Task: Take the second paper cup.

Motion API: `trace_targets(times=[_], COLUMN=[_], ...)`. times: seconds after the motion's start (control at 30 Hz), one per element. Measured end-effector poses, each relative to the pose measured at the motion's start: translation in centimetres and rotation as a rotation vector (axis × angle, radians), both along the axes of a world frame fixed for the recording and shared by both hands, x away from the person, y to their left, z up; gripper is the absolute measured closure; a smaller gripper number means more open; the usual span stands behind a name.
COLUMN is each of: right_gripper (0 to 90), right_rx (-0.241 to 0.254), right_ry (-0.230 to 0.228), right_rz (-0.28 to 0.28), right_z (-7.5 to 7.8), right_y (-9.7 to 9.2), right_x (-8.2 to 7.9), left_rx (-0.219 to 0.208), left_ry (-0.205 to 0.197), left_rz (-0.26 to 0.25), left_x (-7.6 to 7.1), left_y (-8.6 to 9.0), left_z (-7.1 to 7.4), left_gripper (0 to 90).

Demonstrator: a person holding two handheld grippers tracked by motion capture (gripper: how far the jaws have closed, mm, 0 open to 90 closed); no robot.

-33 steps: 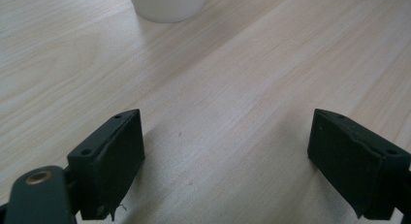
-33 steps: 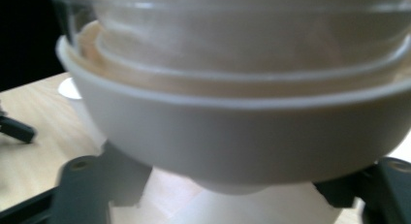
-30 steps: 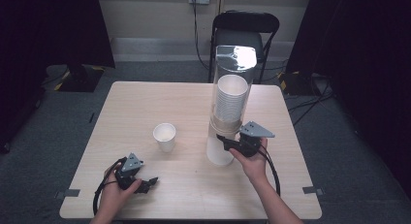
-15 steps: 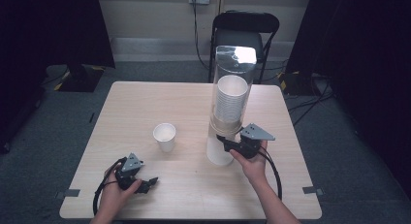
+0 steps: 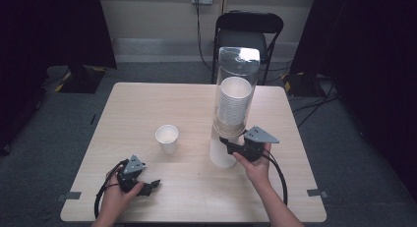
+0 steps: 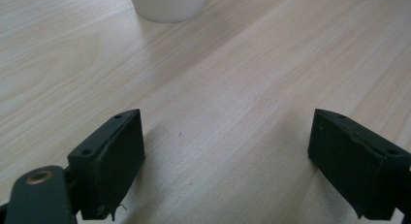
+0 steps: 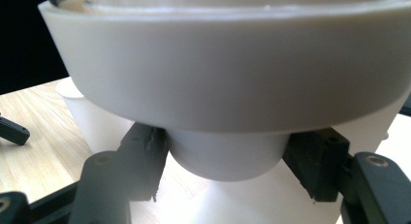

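Near the table's front left corner, the left gripper lay low on the wood in the person's left hand. In the left gripper view its jaws stood spread wide with nothing but bare tabletop between them, and the base of a white cup showed at the top edge. That loose paper cup stood upright and open-mouthed left of the table's middle, apart from both grippers.

Right of centre rose a tall clear tube dispenser on a white base, with a stack of white cups inside it. The right gripper, held in the right hand, reached in under the tube. In the right gripper view its jaws sat on either side of the bottom cup poking out beneath the white collar, touching or nearly touching its sides; a firm pinch could not be told.
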State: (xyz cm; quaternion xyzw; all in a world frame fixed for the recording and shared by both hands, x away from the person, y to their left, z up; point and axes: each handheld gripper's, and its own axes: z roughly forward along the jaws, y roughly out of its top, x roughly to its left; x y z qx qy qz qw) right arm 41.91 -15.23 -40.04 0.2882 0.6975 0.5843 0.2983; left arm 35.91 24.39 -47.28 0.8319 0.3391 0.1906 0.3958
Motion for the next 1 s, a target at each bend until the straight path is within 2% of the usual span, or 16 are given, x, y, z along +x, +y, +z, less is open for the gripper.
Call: trace_targets(times=[0.23,0.27,0.3,0.33,0.37,0.4,0.47,0.5,0.73,1.0], right_gripper=[36.8,37.3,37.4,37.4,37.4,37.2,37.2,37.1,36.7,36.5], right_rx=[-0.016,-0.055,-0.195,-0.249,-0.249,-0.199,-0.189,-0.194,-0.237,-0.278], right_ry=[0.014,0.041,0.141,0.213,0.213,0.222,0.225,0.23,0.274,0.279], right_rz=[-0.006,-0.017,-0.022,-0.02,-0.02,0.017,0.026,0.035,0.033,0.025], right_z=[0.0,-0.4,-3.2,-5.2,-5.2,-4.9,-4.4,-3.6,-4.6,-4.4], right_y=[0.1,0.1,0.1,-0.1,-0.1,0.2,0.4,0.2,-0.8,-1.9], right_x=[0.0,0.2,0.9,1.1,1.1,0.8,0.8,1.0,1.2,1.0], left_rx=[0.0,0.0,0.0,-0.001,-0.001,0.001,0.002,-0.002,0.011,0.004], left_ry=[0.0,0.0,0.001,-0.003,-0.003,-0.003,0.001,-0.002,0.0,-0.002], left_rz=[0.0,0.0,-0.001,-0.002,-0.002,-0.005,-0.005,-0.005,-0.009,-0.003], left_x=[0.0,0.0,0.0,0.0,0.0,0.0,0.0,0.0,0.0,0.0], left_y=[0.0,0.0,0.0,0.0,0.0,0.0,0.0,0.0,0.0,0.0], left_z=[0.0,0.0,0.0,0.0,0.0,0.0,0.0,0.0,0.0,0.0], left_gripper=[12.5,12.5,12.4,12.2,12.0,11.8,11.8,11.9,11.7,11.7])
